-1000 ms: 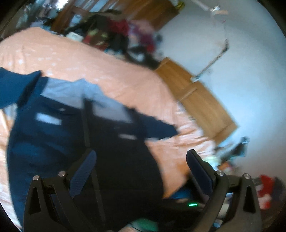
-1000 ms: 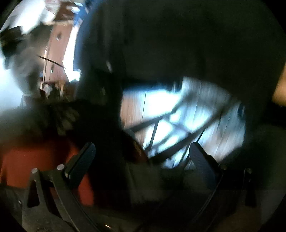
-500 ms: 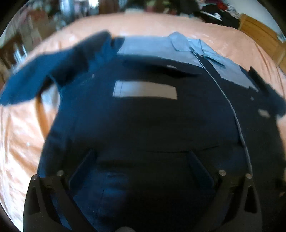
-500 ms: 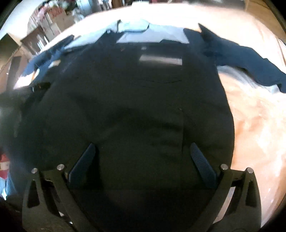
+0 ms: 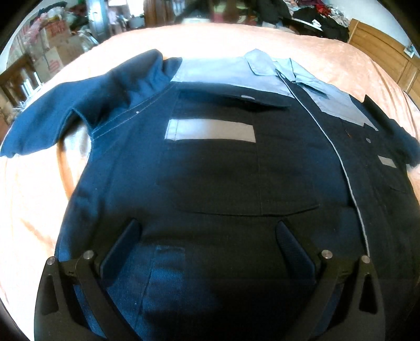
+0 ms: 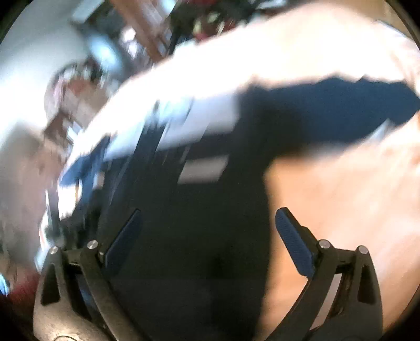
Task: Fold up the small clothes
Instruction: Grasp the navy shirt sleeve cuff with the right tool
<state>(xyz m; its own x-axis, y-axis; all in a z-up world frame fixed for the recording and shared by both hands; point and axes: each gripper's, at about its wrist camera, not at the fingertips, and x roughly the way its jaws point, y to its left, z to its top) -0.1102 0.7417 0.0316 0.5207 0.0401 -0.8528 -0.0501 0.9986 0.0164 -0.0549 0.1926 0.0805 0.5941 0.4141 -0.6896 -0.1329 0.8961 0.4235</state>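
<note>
Both jaws wide apart, empty, over navy shirt [image 5: 210,170], peach bedspread [image 5: 31,199]

A bed [image 5: 39,199] covered in a peach-coloured spread fills most of the room, washed pale by strong light. Beyond its far edge, cardboard boxes [image 5: 53,49] are stacked at the left, a heap of dark clothing [image 5: 302,13] lies along the back, and a wooden headboard [image 5: 380,49] of warm brown panels stands at the right. The right wrist view is blurred, showing only a pale wall [image 6: 34,52] and brown wooden furniture [image 6: 147,34].
</note>
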